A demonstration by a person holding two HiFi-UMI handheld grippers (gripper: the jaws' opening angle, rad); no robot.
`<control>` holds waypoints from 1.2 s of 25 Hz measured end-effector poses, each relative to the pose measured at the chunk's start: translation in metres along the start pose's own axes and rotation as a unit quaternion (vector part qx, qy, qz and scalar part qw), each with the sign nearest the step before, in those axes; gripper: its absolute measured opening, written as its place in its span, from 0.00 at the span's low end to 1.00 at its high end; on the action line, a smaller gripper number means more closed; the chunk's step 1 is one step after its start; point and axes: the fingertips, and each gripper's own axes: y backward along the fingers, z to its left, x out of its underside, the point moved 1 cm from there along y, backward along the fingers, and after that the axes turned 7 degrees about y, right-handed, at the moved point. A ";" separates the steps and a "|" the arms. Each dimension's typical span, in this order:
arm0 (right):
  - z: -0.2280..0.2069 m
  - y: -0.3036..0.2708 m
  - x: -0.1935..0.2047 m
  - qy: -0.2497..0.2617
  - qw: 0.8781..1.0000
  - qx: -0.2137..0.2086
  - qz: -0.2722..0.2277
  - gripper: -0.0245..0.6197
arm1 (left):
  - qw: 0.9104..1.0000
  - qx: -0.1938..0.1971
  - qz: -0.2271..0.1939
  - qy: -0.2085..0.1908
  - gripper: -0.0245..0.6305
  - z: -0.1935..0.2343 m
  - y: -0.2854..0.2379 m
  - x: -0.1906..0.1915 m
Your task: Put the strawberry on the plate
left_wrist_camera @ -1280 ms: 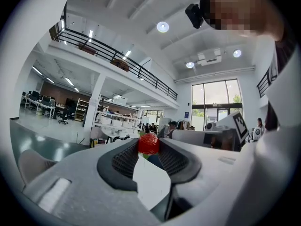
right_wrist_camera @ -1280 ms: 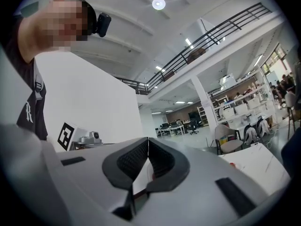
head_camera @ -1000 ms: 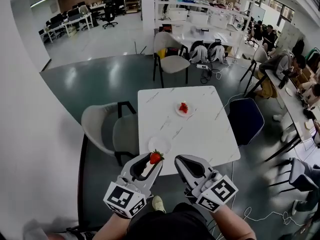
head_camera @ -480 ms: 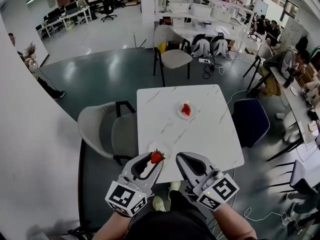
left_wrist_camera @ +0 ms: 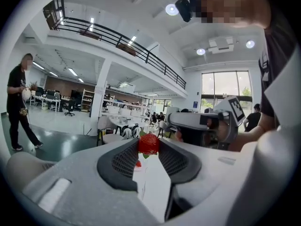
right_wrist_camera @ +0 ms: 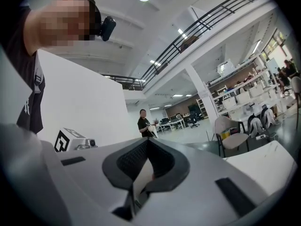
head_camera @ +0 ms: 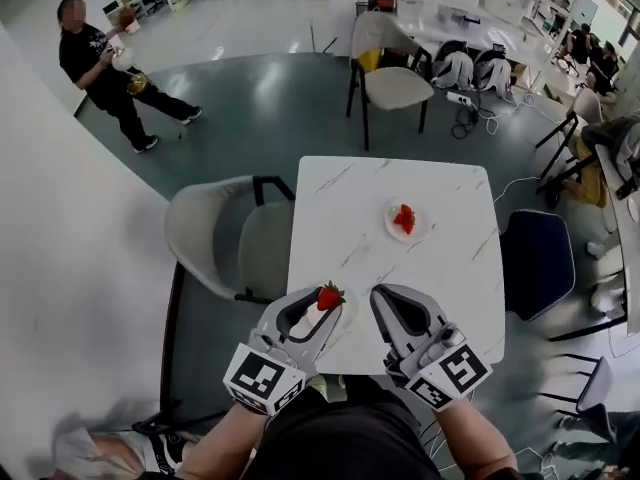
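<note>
Red strawberry [left_wrist_camera: 148,143] gripped between the tips of the left gripper [head_camera: 318,308] jaws, poised over the small round white plate [head_camera: 348,315] near the front edge of the white marble-veined worktop [head_camera: 440,268]; right gripper [head_camera: 388,298] jaws closed on nothing, just beside. For a clean placement: lower straight down onto the plate's middle, touch the fruit to the surface, then part the jaws slowly and withdraw upward, sparing the soft flesh any squeeze or roll. No brand, label or legible writing in view, only black-and-white square markers [head_camera: 262,379] on the gripper cubes.
</note>
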 end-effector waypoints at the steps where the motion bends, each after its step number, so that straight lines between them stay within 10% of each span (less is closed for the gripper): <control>1: -0.008 -0.003 0.003 -0.002 1.000 -0.002 0.001 0.04 | 1.000 -0.005 0.004 -0.001 0.25 0.005 -0.006 0.003; 16: -0.043 -0.031 0.108 -0.048 0.997 0.045 0.046 0.04 | 0.987 -0.006 0.155 -0.032 0.25 0.076 -0.050 0.149; 30: -0.058 -0.026 0.187 -0.076 0.992 0.080 0.066 0.04 | 0.946 0.026 0.310 -0.089 0.25 0.093 -0.084 0.287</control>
